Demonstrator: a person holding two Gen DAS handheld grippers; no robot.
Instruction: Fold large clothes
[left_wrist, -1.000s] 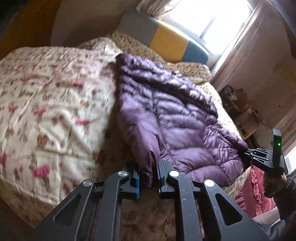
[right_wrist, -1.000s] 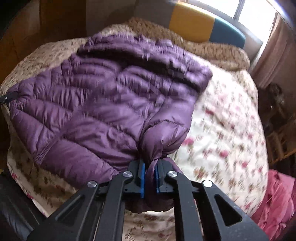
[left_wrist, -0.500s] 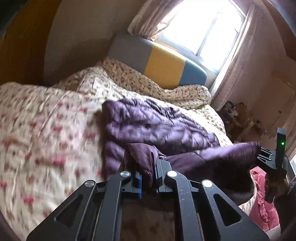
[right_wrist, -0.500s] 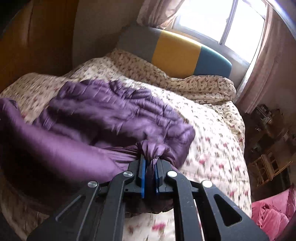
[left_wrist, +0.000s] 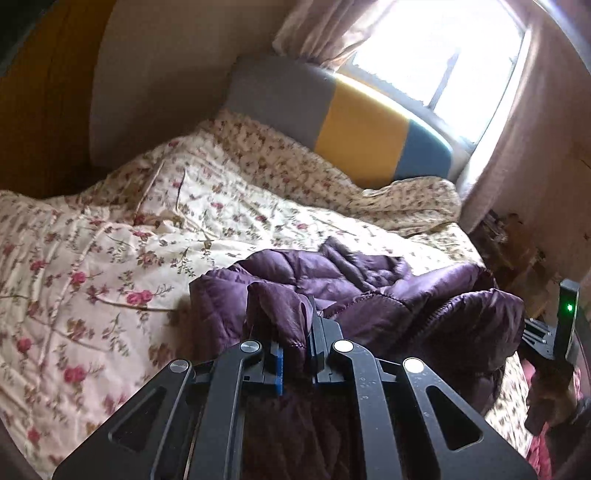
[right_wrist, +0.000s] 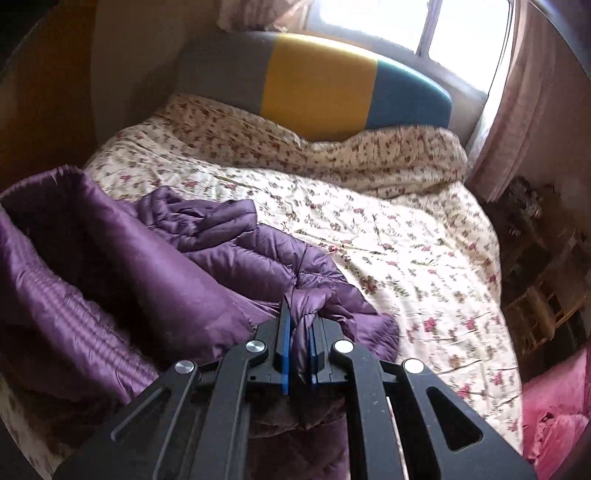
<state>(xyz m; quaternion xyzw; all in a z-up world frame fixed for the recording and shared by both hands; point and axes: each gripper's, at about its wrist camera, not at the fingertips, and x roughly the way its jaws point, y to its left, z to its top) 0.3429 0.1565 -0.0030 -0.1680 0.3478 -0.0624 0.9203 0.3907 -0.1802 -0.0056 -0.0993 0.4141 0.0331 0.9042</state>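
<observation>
A purple quilted puffer jacket hangs bunched between both grippers above the near end of the flowered bed. My left gripper is shut on one corner of the jacket. My right gripper is shut on another bunched corner of the jacket, and its body shows at the right edge of the left wrist view. The jacket's shiny inner lining faces up between the grippers. Its far part rests crumpled on the bed.
A grey, yellow and blue headboard stands at the far end under a bright window. A pink cloth lies low at the right. Wooden shelves stand right of the bed.
Both grippers have lifted and pulled the jacket's near edge up and toward me. The jacket, spread flat a second ago, is now bunched with its lining showing.
</observation>
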